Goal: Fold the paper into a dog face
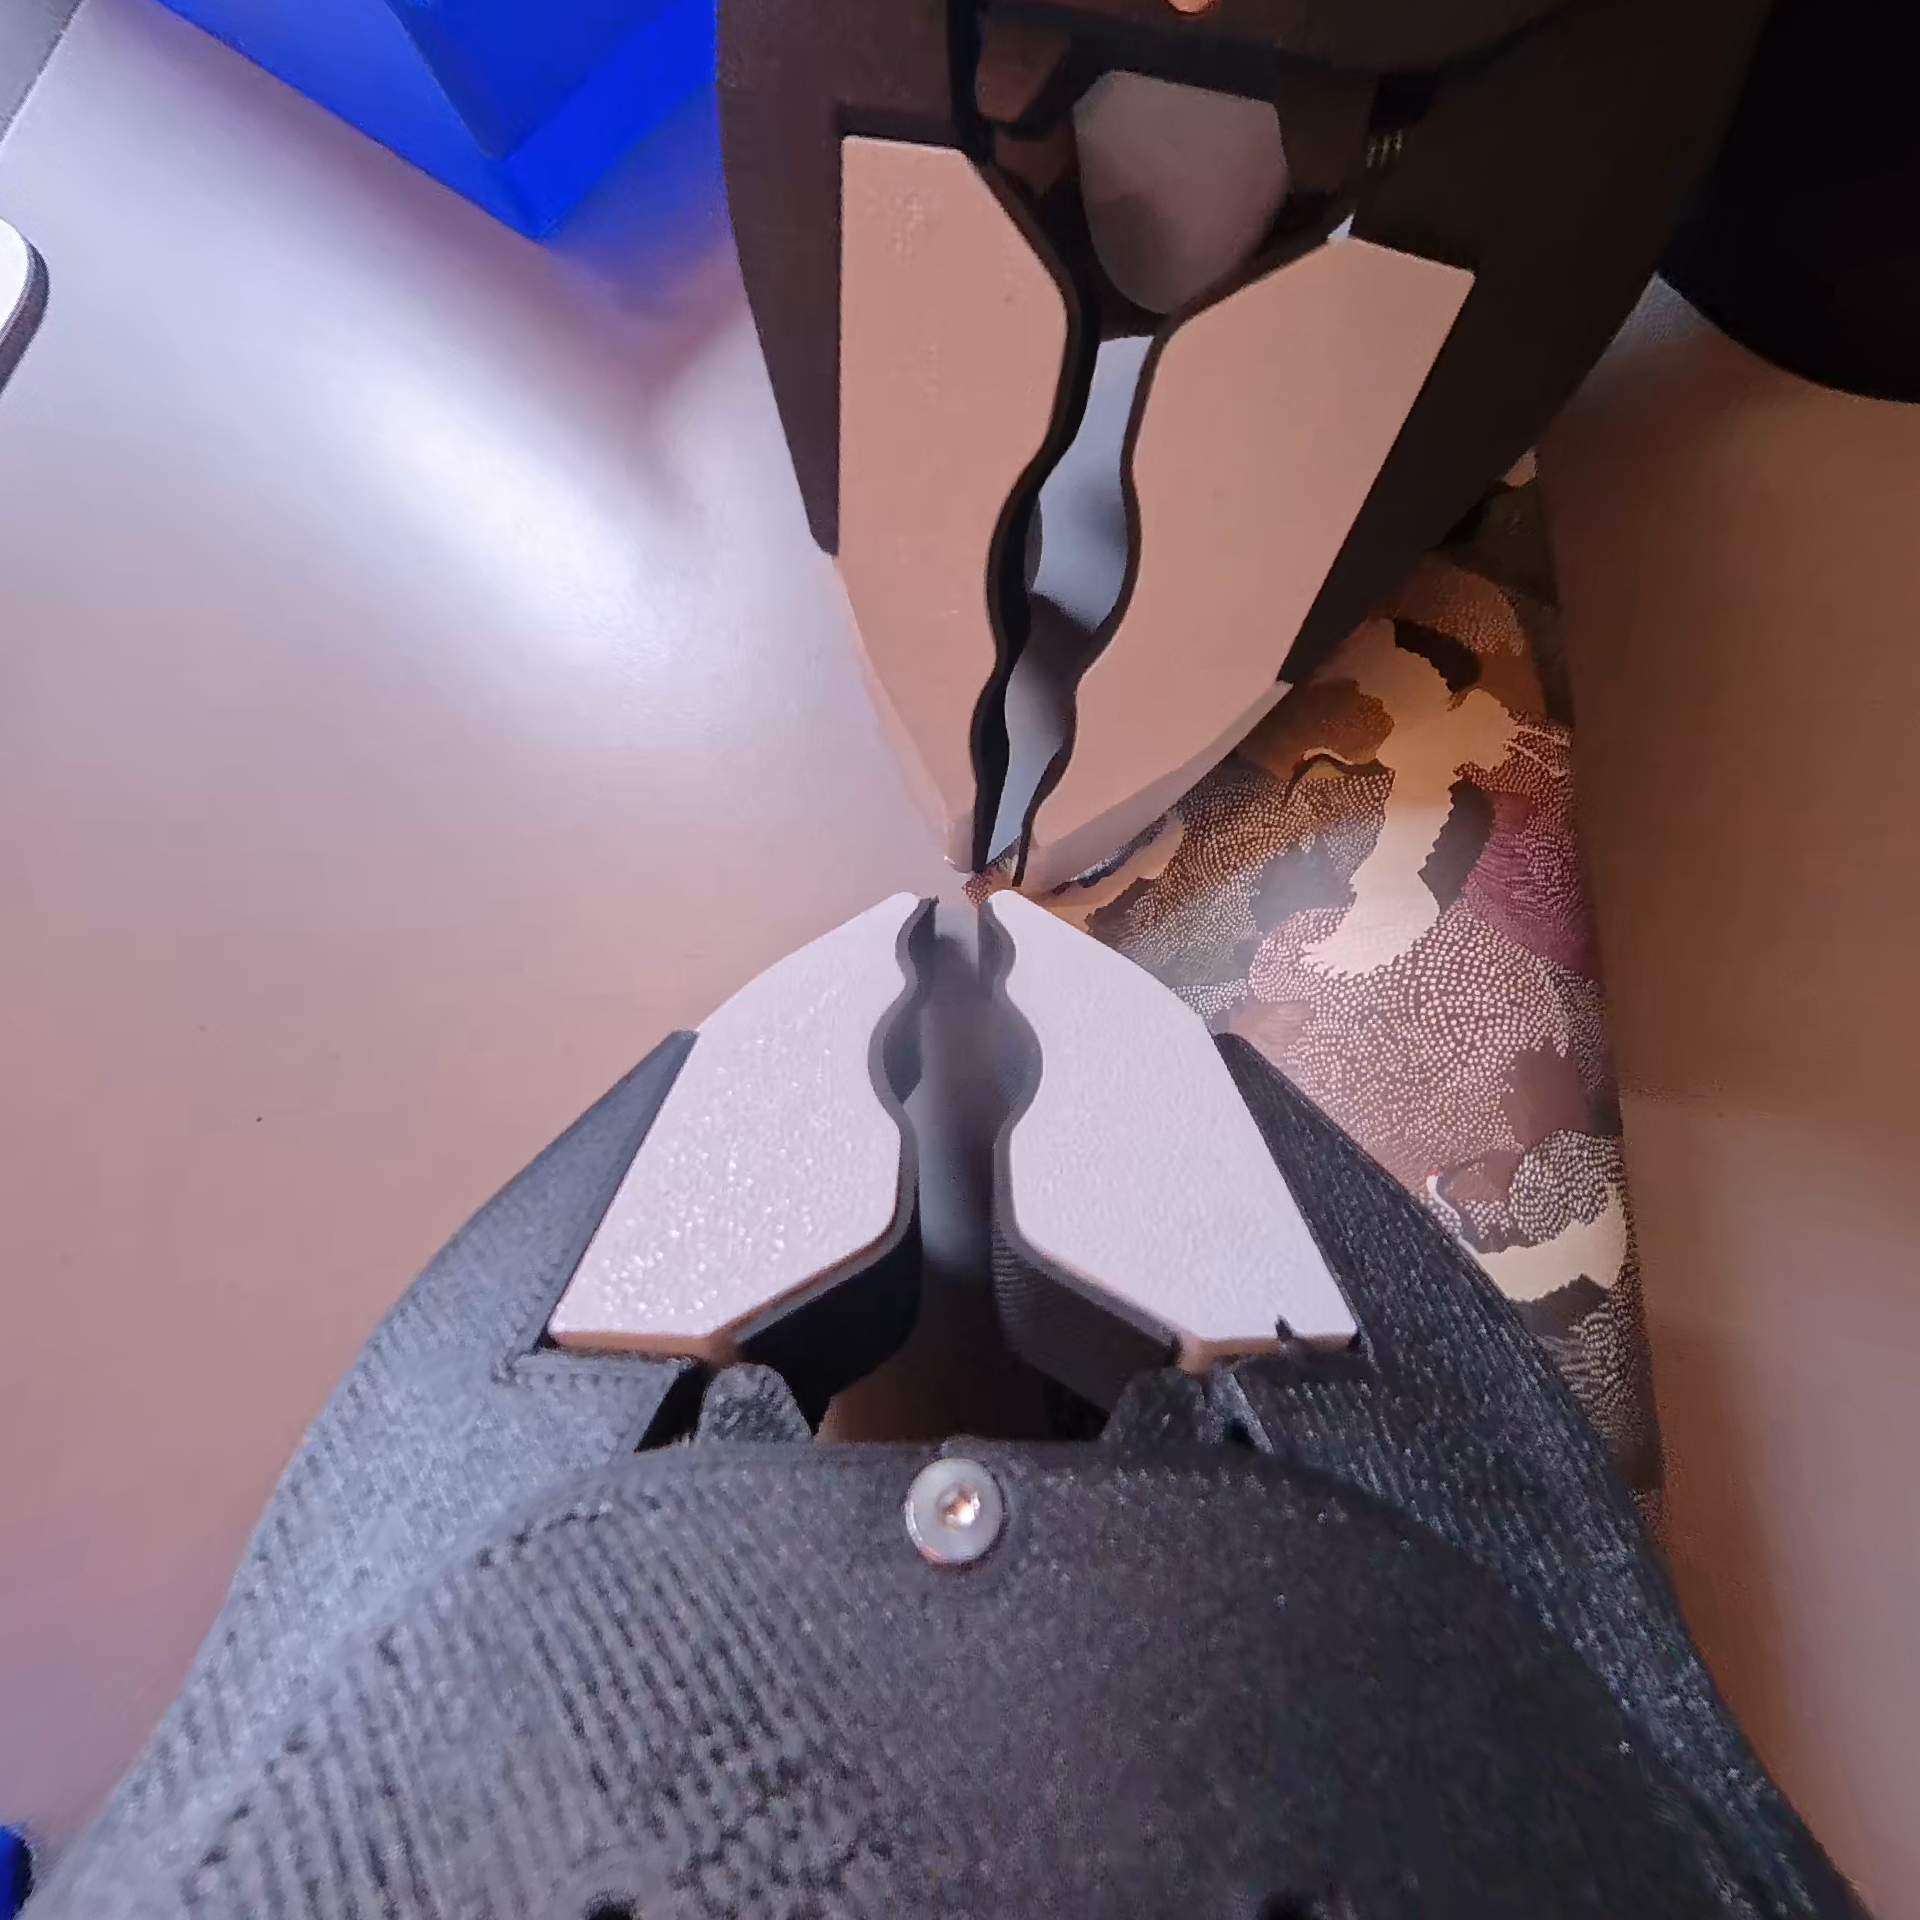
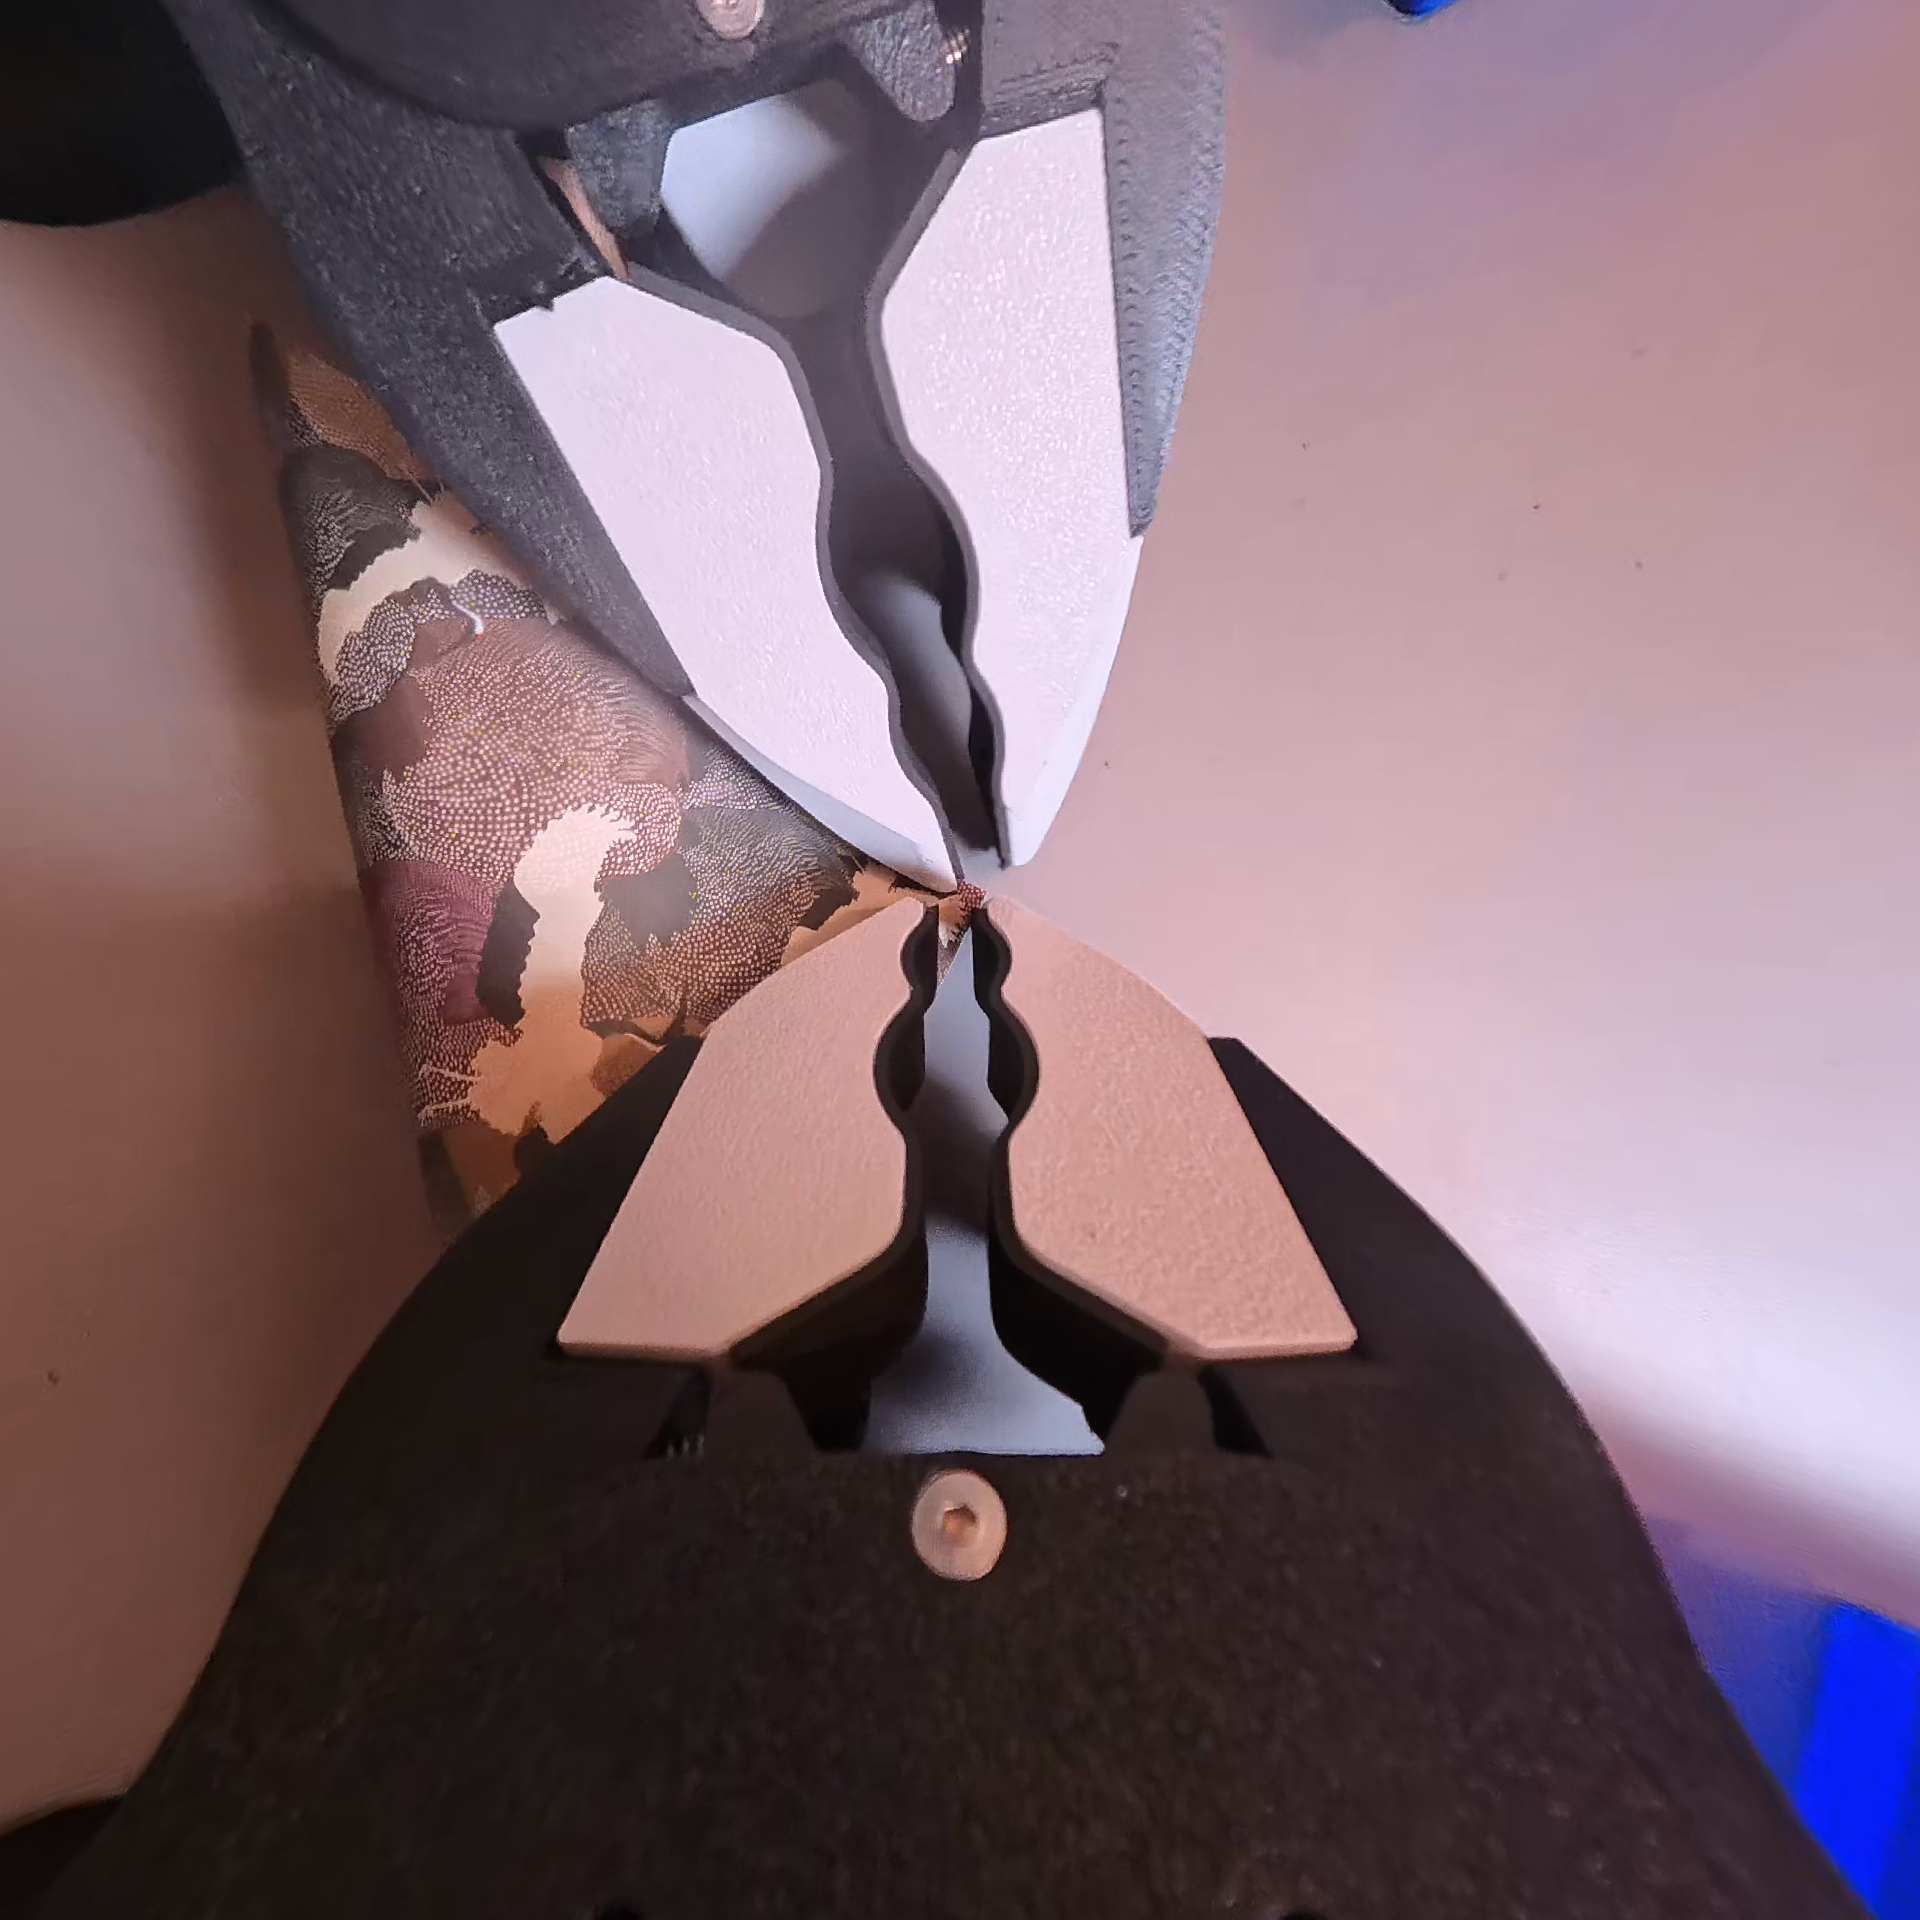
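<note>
The paper (image 1: 1403, 935) is a folded sheet with a dotted floral print in brown, pink and cream. It lies on the table, and one pointed corner reaches the middle of both views. My left gripper (image 1: 961, 904) comes from the bottom of the left wrist view and is shut on that corner. My right gripper (image 1: 992, 868) comes from the top and meets it tip to tip. In the right wrist view the paper (image 2: 540, 810) lies to the left. There my right gripper (image 2: 956, 909) is shut on the corner, with a sliver of paper between its tips. My left gripper (image 2: 977, 857) faces it from above.
The pale table (image 1: 364, 727) stretches to the left of the grippers. A blue object (image 1: 468, 83) lies at the far left; it also shows in the right wrist view (image 2: 1849, 1714). A white, dark-edged thing (image 1: 16, 301) sits at the left edge. A dark sleeve (image 1: 1818, 208) is behind the right gripper. The grippers are tip to tip, or close to it.
</note>
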Demonstrator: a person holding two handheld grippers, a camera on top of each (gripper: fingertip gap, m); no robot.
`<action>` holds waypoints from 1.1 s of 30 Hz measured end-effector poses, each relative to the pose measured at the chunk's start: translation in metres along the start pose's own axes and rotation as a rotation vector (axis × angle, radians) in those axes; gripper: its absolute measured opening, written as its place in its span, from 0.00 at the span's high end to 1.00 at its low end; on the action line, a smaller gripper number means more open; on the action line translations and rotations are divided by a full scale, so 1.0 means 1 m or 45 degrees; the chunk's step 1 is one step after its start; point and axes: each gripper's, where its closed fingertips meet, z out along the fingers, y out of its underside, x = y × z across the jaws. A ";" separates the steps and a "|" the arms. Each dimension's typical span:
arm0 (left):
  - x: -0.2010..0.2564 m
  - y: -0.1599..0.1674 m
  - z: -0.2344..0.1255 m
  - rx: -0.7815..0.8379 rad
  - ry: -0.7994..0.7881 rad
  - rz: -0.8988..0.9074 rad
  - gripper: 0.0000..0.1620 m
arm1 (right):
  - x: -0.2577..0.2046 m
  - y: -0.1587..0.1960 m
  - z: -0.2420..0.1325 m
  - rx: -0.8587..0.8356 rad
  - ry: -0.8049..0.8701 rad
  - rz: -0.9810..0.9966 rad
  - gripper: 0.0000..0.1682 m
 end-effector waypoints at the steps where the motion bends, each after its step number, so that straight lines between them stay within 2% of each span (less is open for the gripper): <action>1: -0.001 0.000 0.000 0.004 -0.001 -0.004 0.94 | 0.000 0.000 0.000 -0.003 0.003 -0.007 0.96; 5: 0.000 0.001 -0.001 -0.003 0.003 -0.005 0.93 | 0.000 -0.003 0.000 0.008 0.016 -0.038 0.95; 16: 0.002 0.001 -0.002 -0.007 0.001 0.001 0.94 | -0.014 -0.002 0.001 -0.035 -0.145 0.047 0.90; 19: -0.002 0.003 -0.005 -0.022 -0.008 0.001 0.87 | -0.015 -0.002 0.001 -0.064 -0.136 0.036 0.89; 22: -0.009 -0.010 -0.026 0.092 0.033 -0.092 0.82 | -0.015 -0.002 0.001 -0.057 -0.140 0.044 0.89; 26: 0.026 -0.030 -0.069 0.257 0.253 -0.037 0.76 | -0.015 -0.002 0.002 -0.059 -0.131 0.044 0.89; 28: 0.052 -0.020 -0.074 0.185 0.349 0.049 0.73 | -0.015 -0.002 0.002 -0.065 -0.125 0.043 0.89; 30: 0.066 -0.003 -0.066 0.063 0.326 0.146 0.71 | -0.015 -0.002 0.002 -0.068 -0.117 0.043 0.89; 33: 0.075 0.016 -0.055 -0.089 0.264 0.264 0.76 | -0.015 -0.002 0.002 -0.069 -0.111 0.044 0.89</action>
